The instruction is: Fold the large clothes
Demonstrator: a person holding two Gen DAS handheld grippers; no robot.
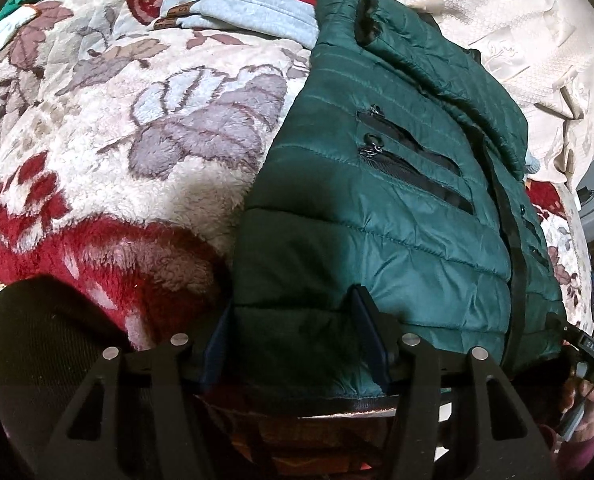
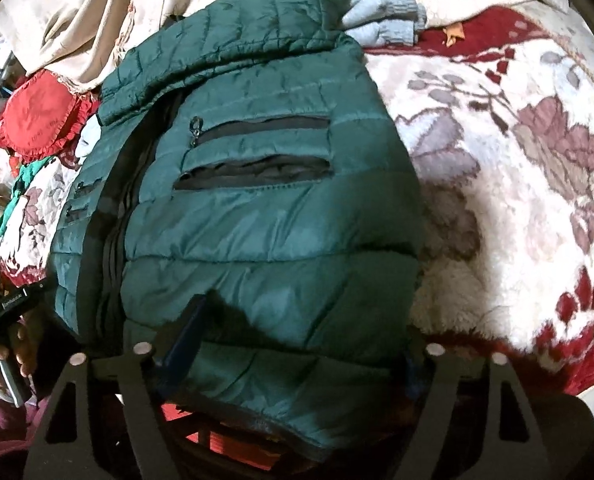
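Green quilted jacket (image 1: 377,216) hem gripped, lower frame, by left gripper (image 1: 297,344) and half-wide right gripper (image 2: 297,356); next: fold hem toward collar.

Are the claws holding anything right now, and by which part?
Both claws straddle the bottom hem of the green puffer jacket: left claw and right claw. Whether either actually pinches it cannot be told.
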